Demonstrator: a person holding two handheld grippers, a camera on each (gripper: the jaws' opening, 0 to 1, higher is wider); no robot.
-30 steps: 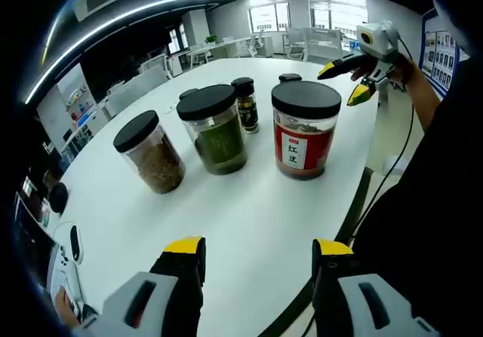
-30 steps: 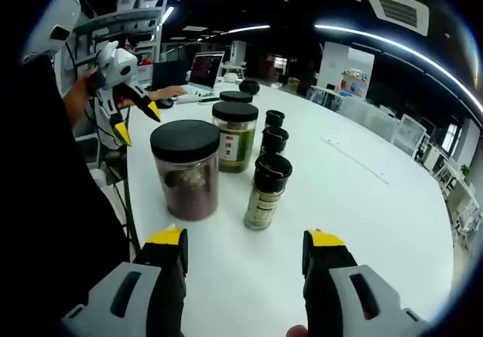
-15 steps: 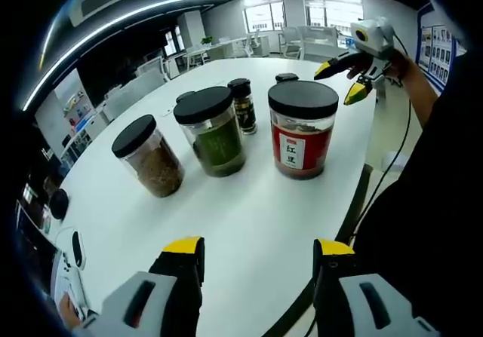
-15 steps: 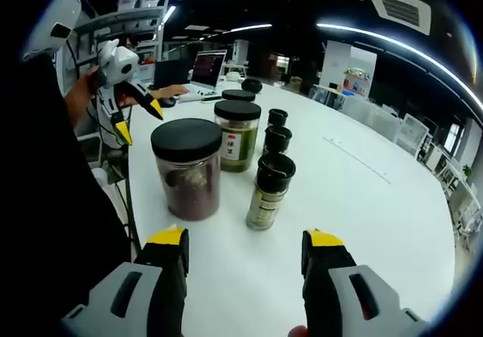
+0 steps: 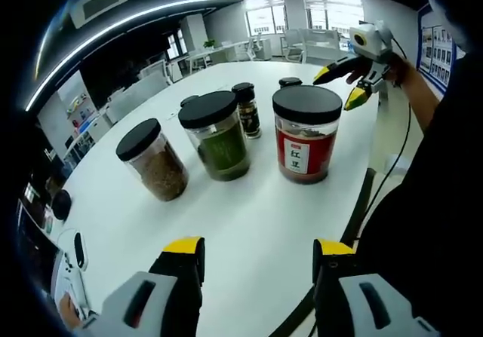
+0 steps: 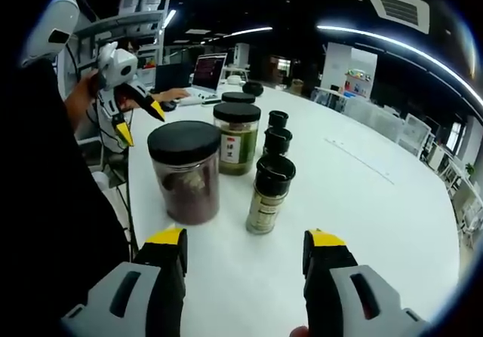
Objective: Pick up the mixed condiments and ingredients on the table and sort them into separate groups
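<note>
Behind green jar (image 5: 217,135), spice bottle (image 5: 245,109) half-hidden.

In the right gripper view, the right gripper (image 6: 245,258) hung above the white table (image 6: 362,201), its yellow-tipped jaws spread wide with nothing between them. Just ahead stood a large black-lidded jar of dark red beans (image 6: 186,173), and close to its right a small spice bottle (image 6: 269,194) with a black cap and pale label. Behind the bean jar sat a jar of green contents (image 6: 236,138), with a third black lid (image 6: 238,97) beyond it. Two more small black-capped bottles (image 6: 277,130) lined up behind the spice bottle. At the far left, the left gripper (image 6: 136,122) was held off the table edge, jaws apart. A laptop (image 6: 207,71) glowed farther back.
</note>
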